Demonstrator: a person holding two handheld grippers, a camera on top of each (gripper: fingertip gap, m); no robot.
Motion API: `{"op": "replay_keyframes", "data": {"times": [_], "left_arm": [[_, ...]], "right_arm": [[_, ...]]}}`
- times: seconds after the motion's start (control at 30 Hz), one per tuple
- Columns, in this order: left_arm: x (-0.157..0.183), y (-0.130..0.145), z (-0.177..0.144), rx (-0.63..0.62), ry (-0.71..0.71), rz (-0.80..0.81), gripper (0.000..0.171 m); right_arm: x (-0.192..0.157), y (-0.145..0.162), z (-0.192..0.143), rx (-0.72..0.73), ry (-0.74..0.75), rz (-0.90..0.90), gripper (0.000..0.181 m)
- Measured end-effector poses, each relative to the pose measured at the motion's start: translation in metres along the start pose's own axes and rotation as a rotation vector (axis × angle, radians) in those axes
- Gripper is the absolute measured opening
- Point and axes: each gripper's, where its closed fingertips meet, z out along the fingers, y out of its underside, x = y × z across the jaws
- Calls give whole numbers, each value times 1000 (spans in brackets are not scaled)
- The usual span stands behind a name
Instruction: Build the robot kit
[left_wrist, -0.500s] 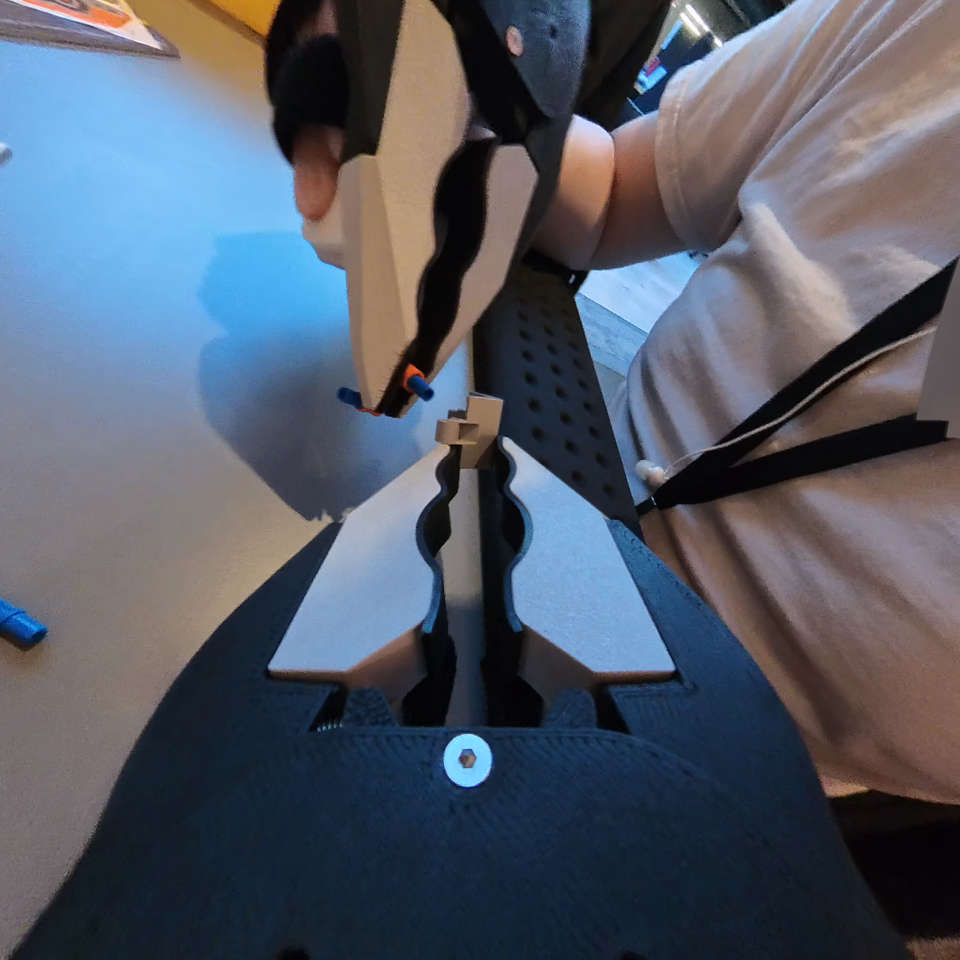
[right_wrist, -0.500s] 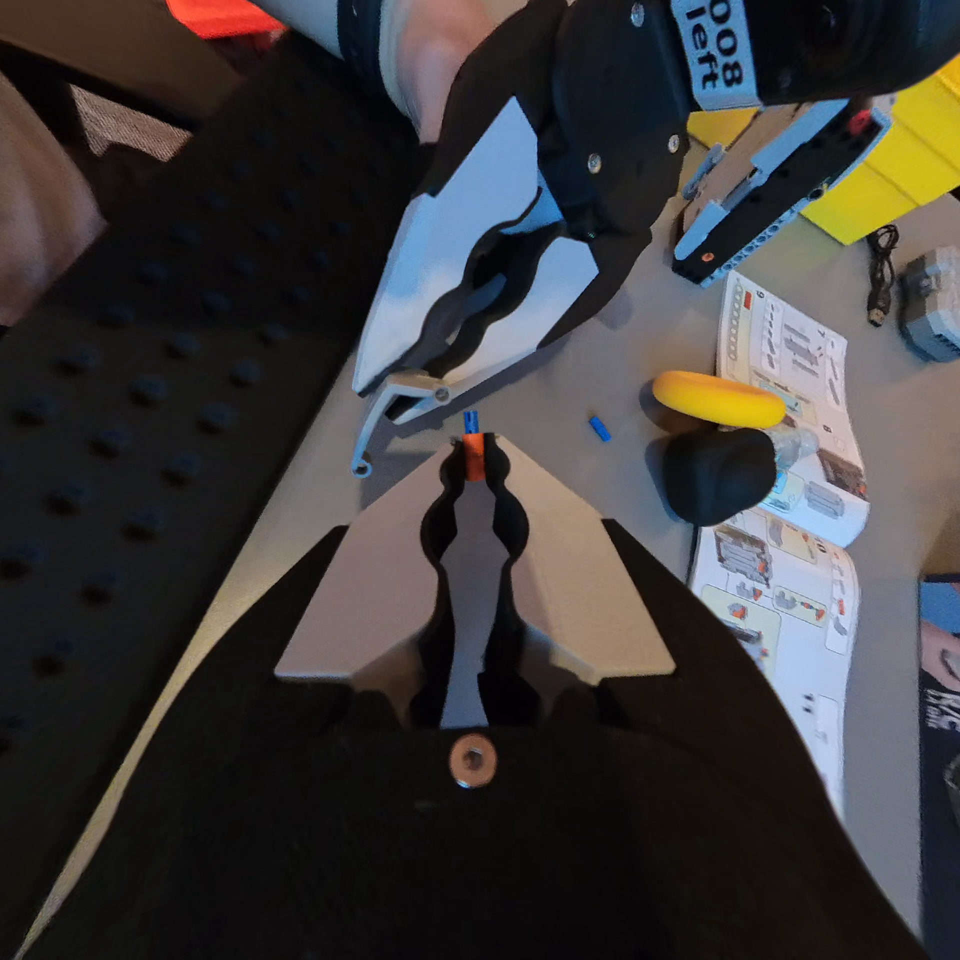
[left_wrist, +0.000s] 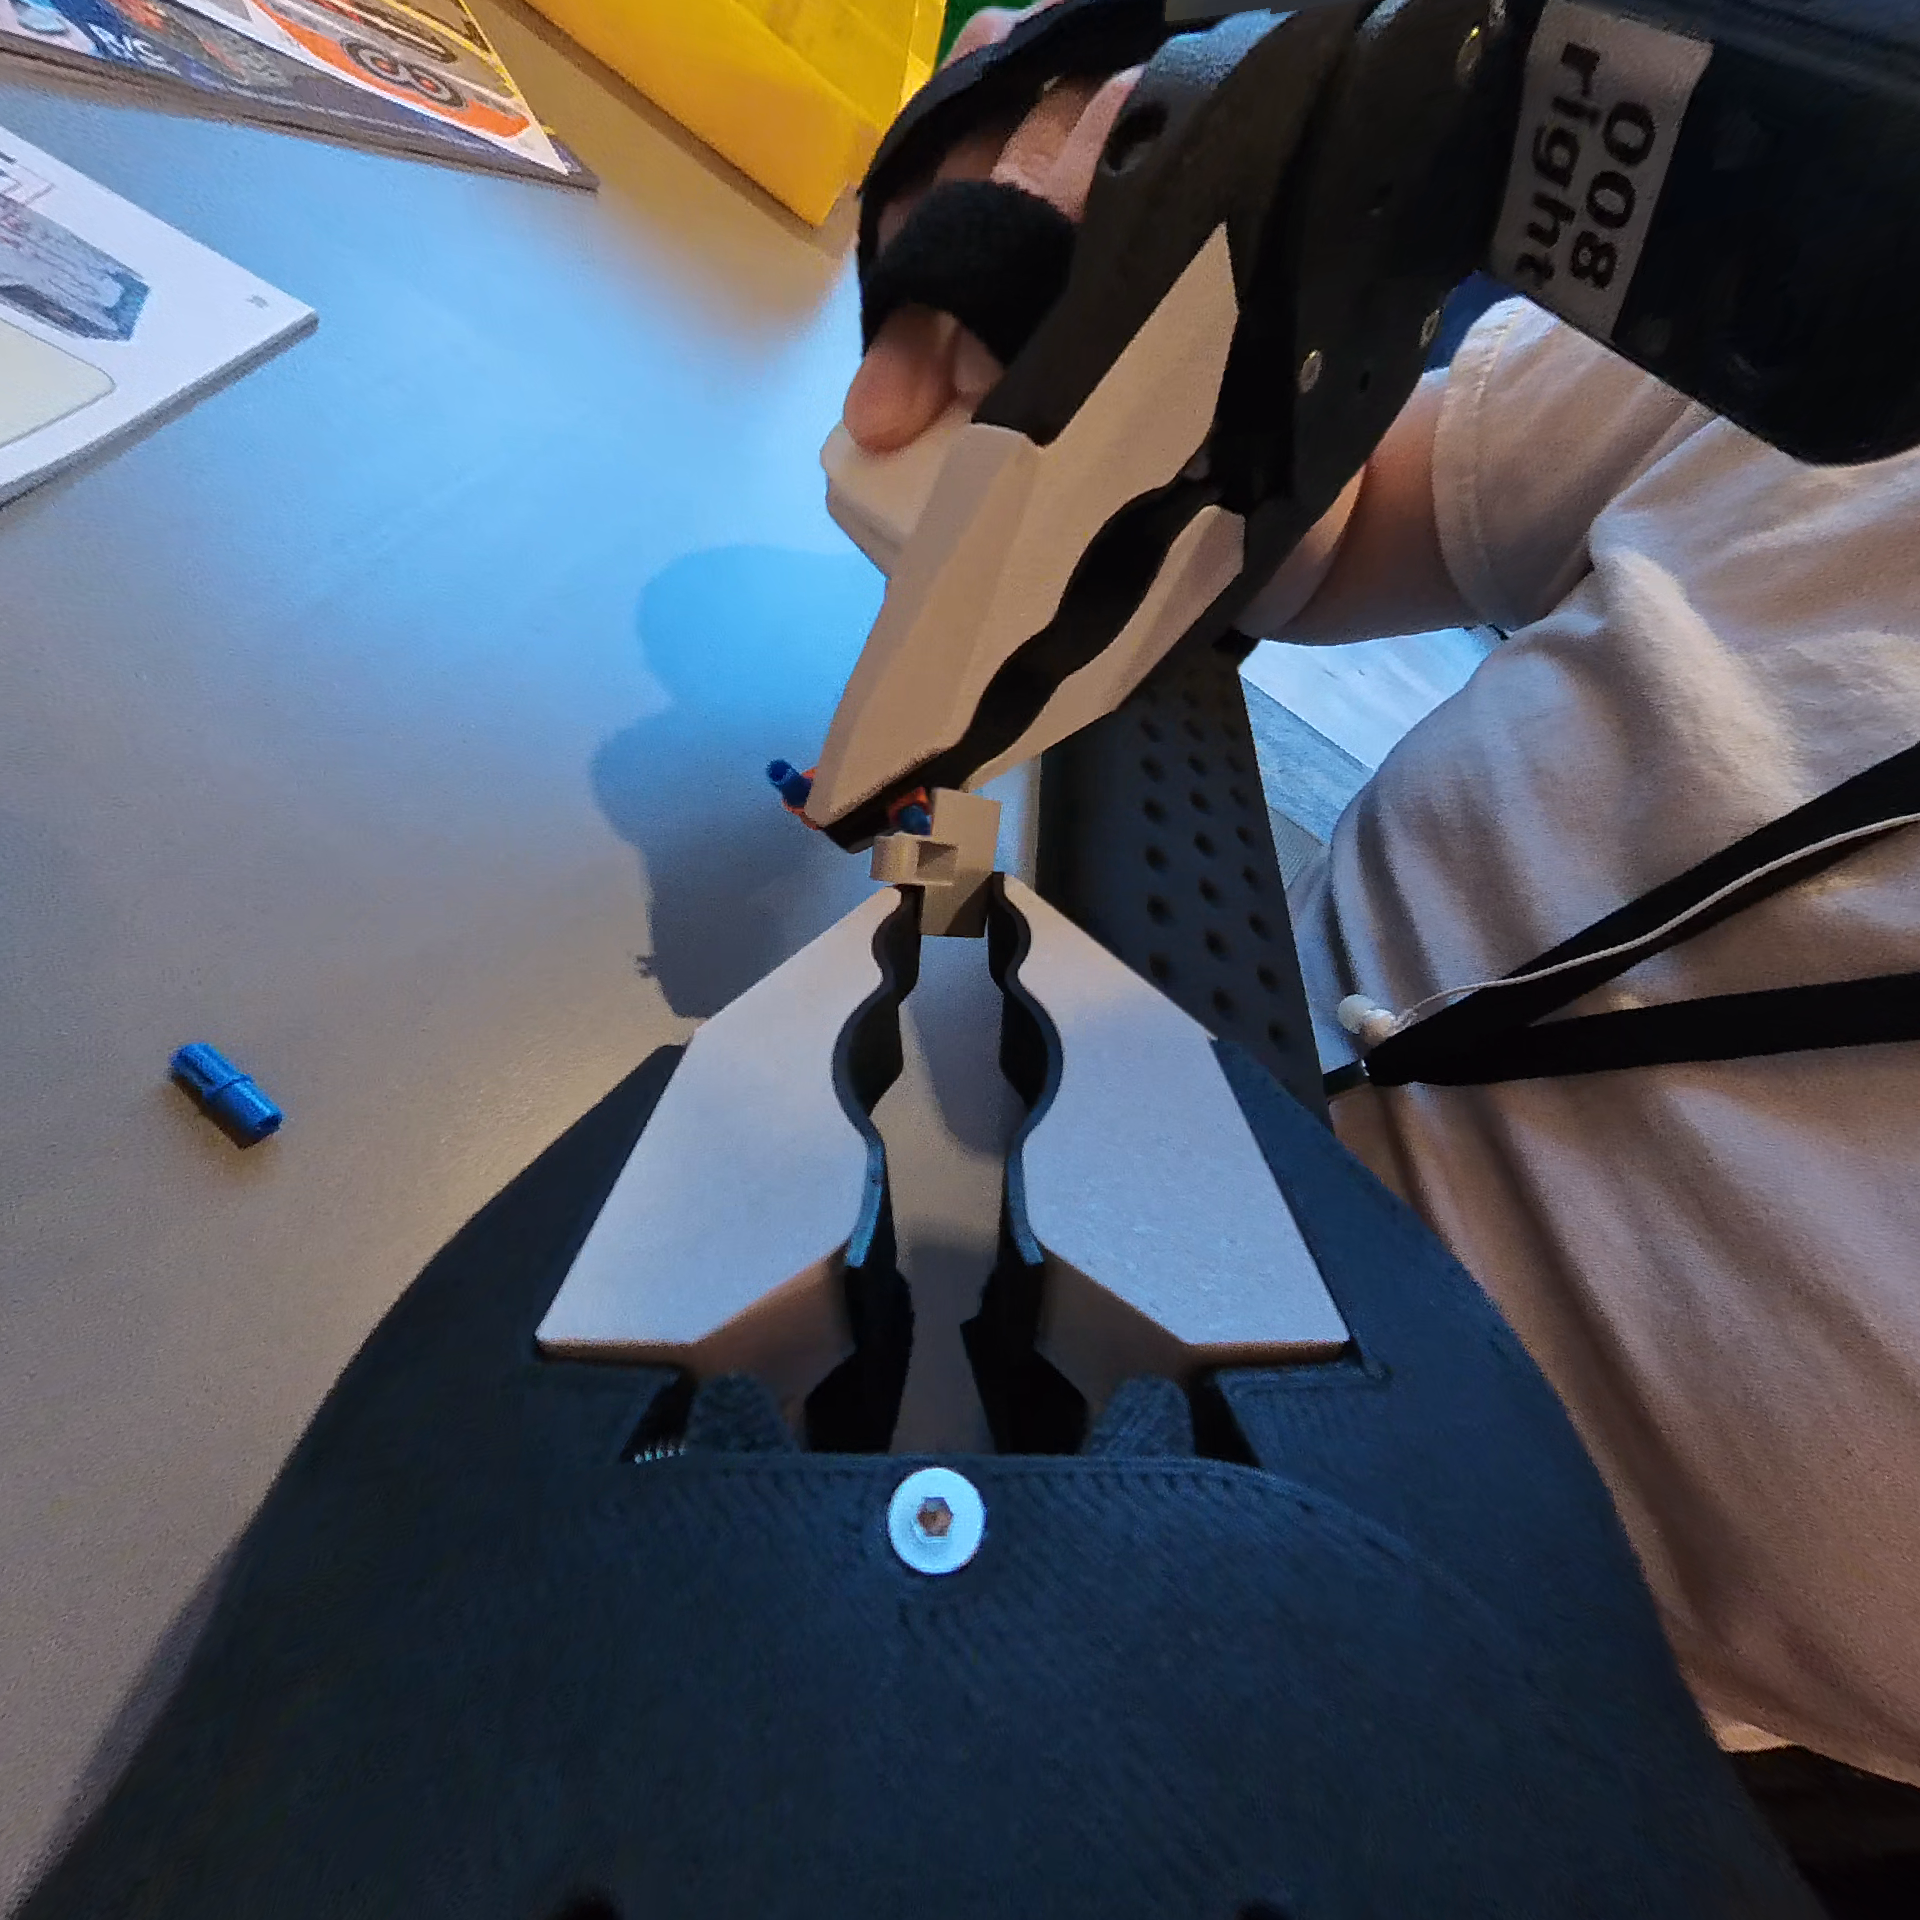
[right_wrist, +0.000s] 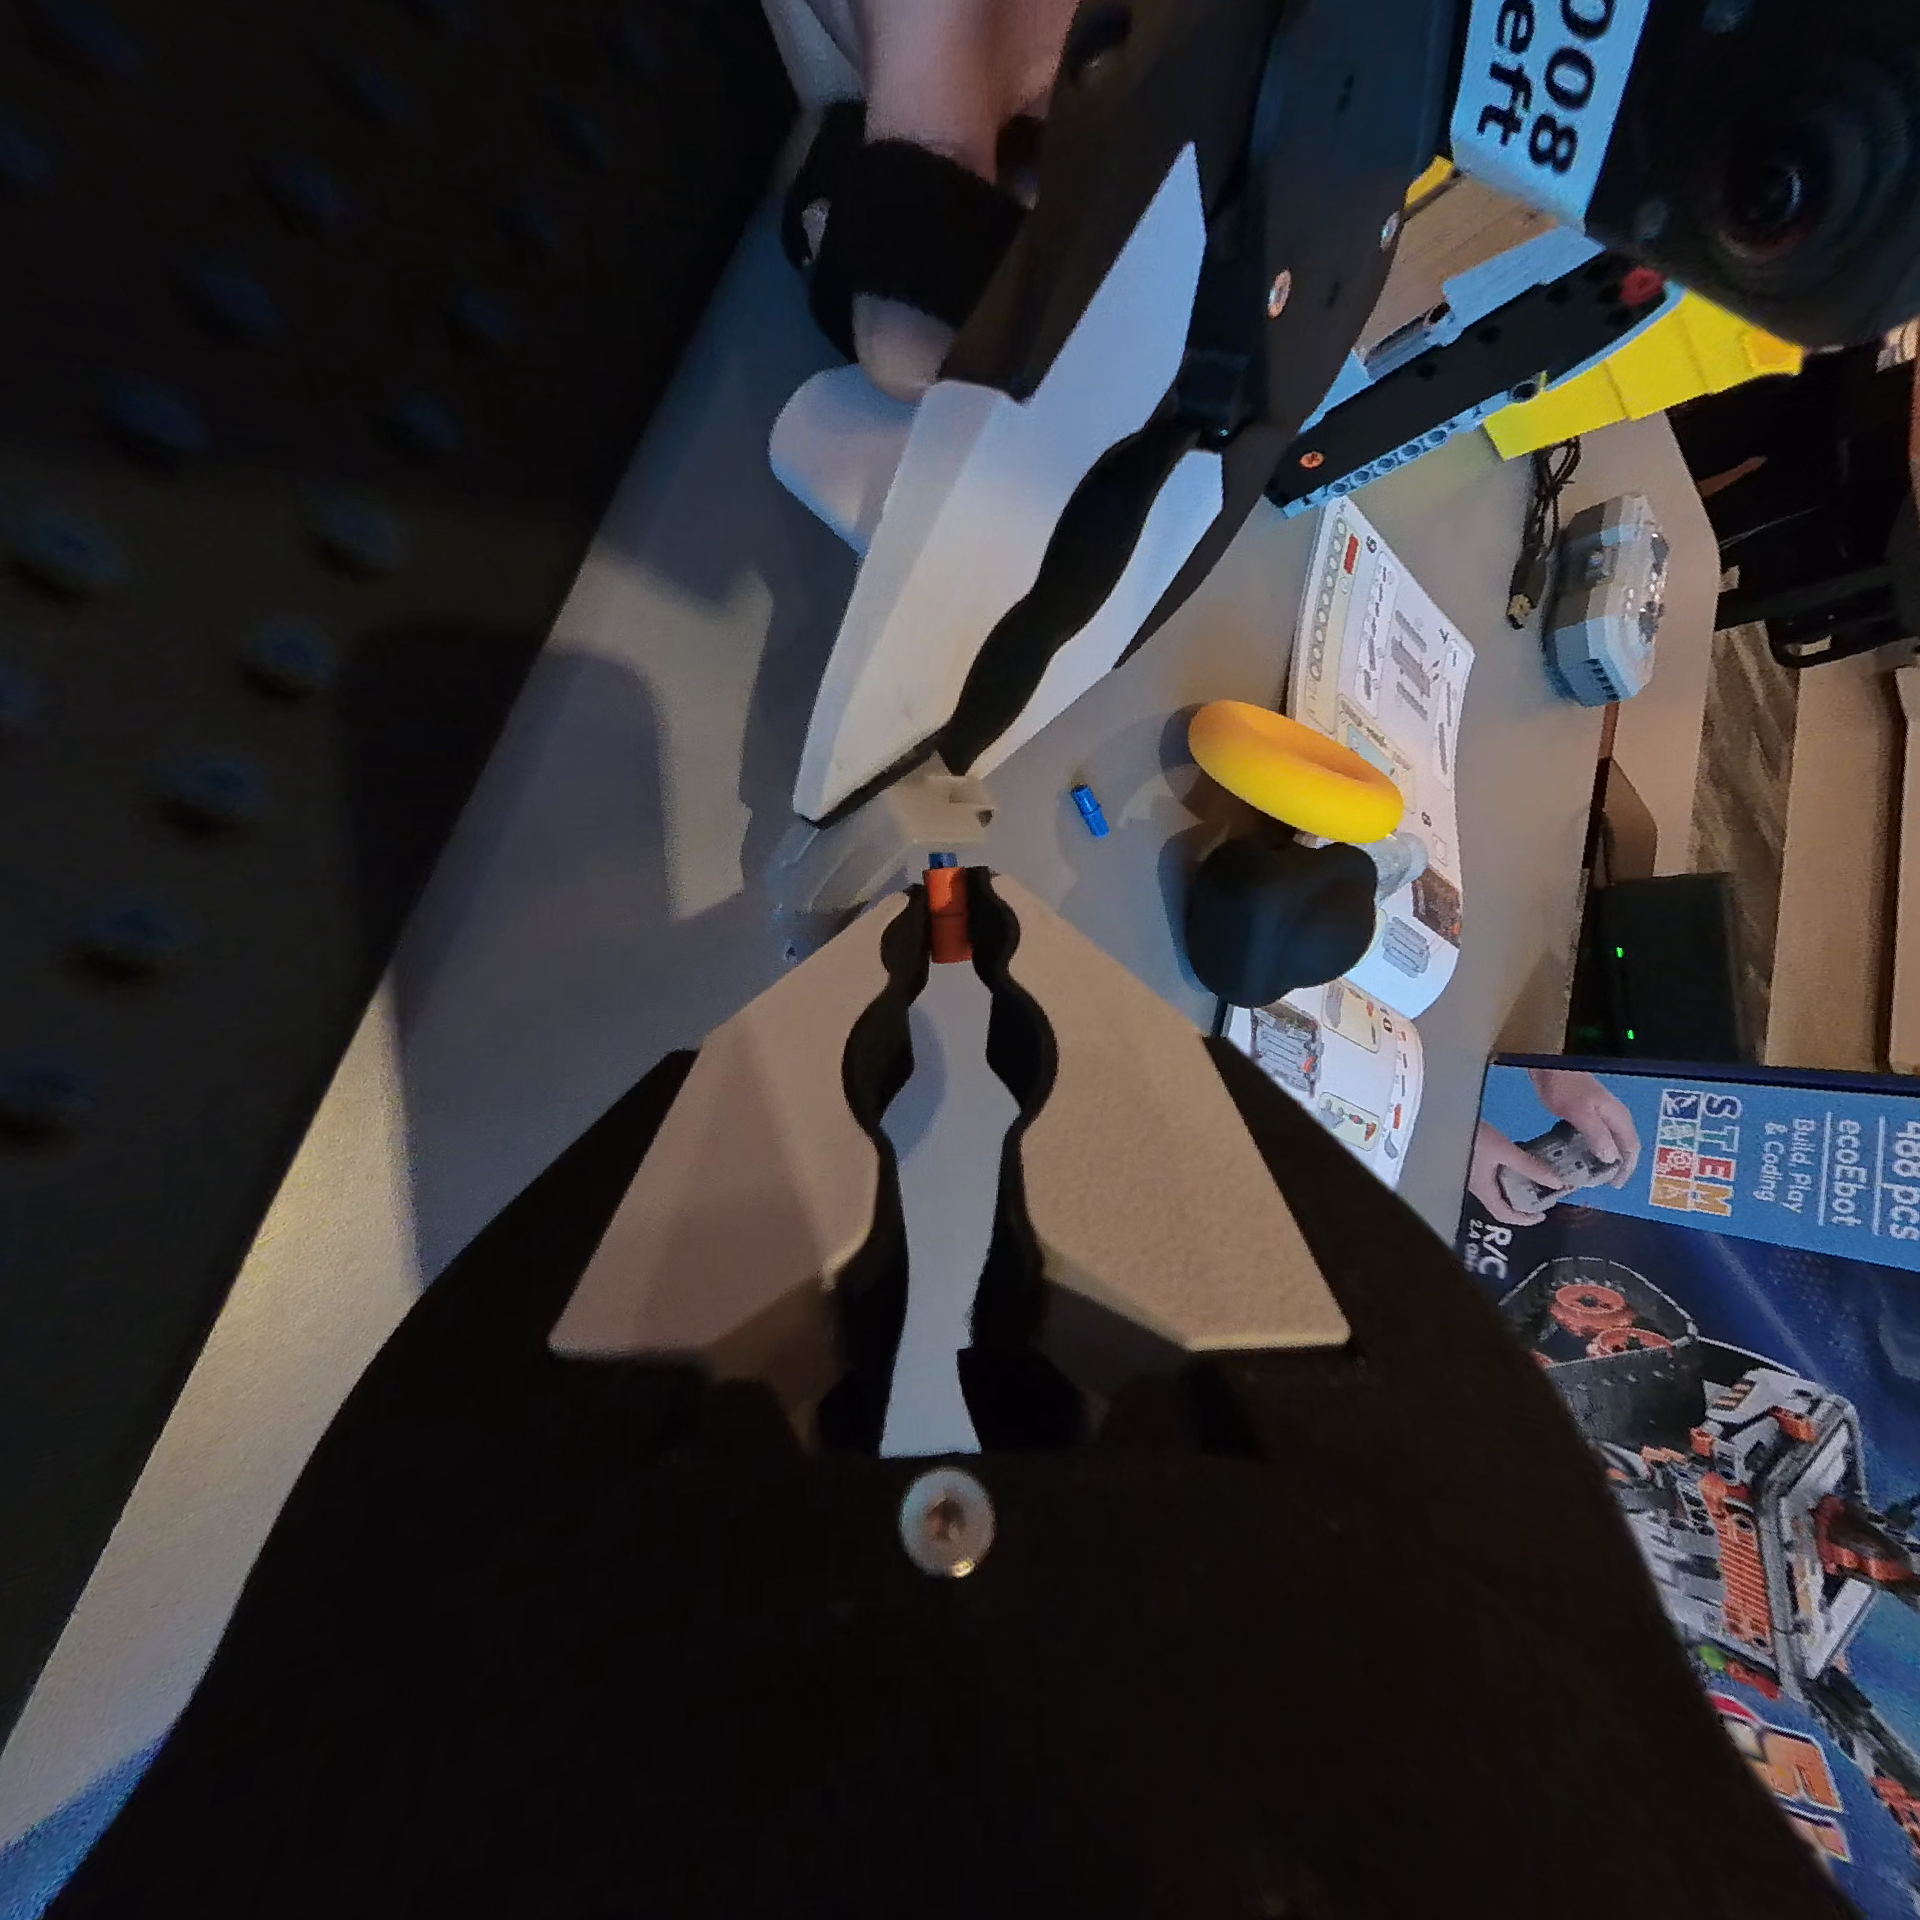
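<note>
- The left claw (left_wrist: 940, 894) pinches a small grey building piece (left_wrist: 935, 868) at its fingertips, held above the desk (left_wrist: 416, 727).
- The right claw (right_wrist: 951, 904) is pressed on an orange connector with blue pins (right_wrist: 945, 914), its blue tip right at the grey building piece, which shows in the right wrist view just past the tips.
- In the left wrist view the right claw comes down from above, and the two claws meet tip to tip.
- A loose blue pin (left_wrist: 225, 1094) lies on the desk to the left, apart from both claws.
- Farther off sit a yellow ring (right_wrist: 1294, 771), a black knob (right_wrist: 1278, 920) and an open instruction booklet (right_wrist: 1382, 665).
- A printed blue box (right_wrist: 1704, 1351) lies at the right.
</note>
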Motion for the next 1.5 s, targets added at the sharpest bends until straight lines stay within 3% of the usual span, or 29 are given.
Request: {"op": "replay_keyframes", "data": {"times": [0.2,0.73,1.5], "left_arm": [[-2,5,3,-35,-10,-11,11],[-3,4,2,-30,-18,-9,10],[1,12,5,-75,36,-56,8]], "right_arm": [[-6,1,1,-30,-16,-7,6],[-5,-8,-11,120,-110,160,5],[-9,-13,-13,166,-114,144,6]]}}
